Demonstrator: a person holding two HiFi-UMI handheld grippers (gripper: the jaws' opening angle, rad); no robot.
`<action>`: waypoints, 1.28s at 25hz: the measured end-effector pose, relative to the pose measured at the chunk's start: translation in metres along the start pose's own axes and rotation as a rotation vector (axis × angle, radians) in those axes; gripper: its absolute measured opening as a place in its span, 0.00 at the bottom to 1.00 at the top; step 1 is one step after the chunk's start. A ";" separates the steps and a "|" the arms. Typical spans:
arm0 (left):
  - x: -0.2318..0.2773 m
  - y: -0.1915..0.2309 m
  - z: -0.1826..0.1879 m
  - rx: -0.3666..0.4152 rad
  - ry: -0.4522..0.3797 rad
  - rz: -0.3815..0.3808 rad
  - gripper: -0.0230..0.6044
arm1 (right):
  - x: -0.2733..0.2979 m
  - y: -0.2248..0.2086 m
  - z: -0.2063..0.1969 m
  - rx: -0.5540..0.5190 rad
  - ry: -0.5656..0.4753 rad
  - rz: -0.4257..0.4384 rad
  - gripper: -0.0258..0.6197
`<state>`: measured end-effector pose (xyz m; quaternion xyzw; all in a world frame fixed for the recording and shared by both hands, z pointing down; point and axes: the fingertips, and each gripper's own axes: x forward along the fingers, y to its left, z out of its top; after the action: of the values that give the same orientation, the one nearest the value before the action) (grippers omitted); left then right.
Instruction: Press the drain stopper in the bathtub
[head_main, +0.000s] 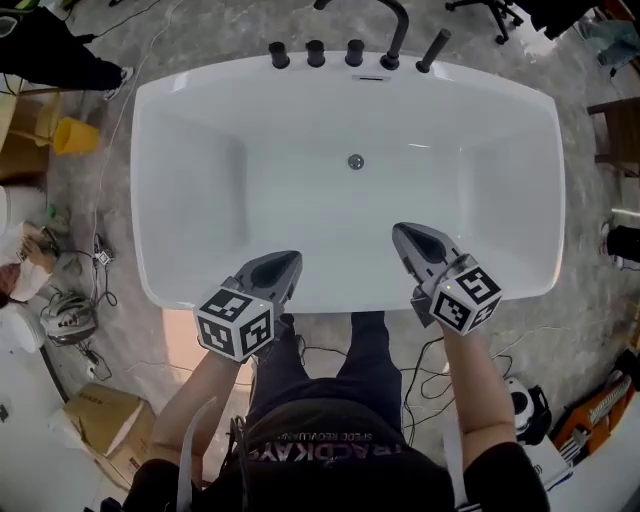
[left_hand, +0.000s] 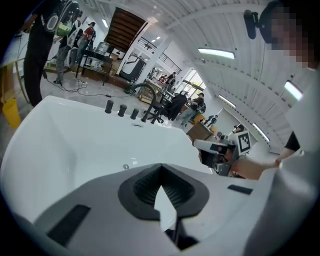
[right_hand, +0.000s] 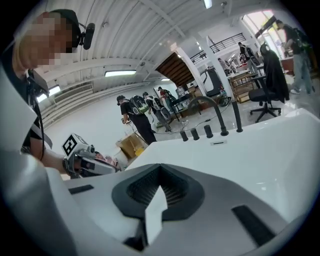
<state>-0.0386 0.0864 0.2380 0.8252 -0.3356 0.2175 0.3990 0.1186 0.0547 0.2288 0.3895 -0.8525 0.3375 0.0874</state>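
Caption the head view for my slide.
Left gripper and right gripper, both shut, hover over the bathtub rim; drain stopper untouched.

Grey floor (head_main: 588, 215), perhaps marble; office chair (right_hand: 268, 75)

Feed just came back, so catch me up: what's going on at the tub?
A person stands at the near rim of the white rectangular bathtub, holding the left tongs and the right tongs above that rim, both shut and empty. The small round metal drain stopper on the tub floor sits ahead of both, untouched.
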 end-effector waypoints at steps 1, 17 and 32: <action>0.005 0.006 -0.002 0.000 0.004 0.004 0.04 | 0.007 -0.008 -0.003 -0.007 0.010 -0.005 0.06; 0.094 0.071 -0.048 0.164 0.040 -0.029 0.04 | 0.120 -0.136 -0.079 -0.070 0.161 -0.108 0.06; 0.164 0.129 -0.107 0.211 0.054 -0.053 0.04 | 0.224 -0.272 -0.179 0.004 0.282 -0.220 0.07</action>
<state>-0.0310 0.0513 0.4699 0.8649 -0.2781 0.2633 0.3245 0.1421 -0.0931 0.5949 0.4295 -0.7832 0.3789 0.2419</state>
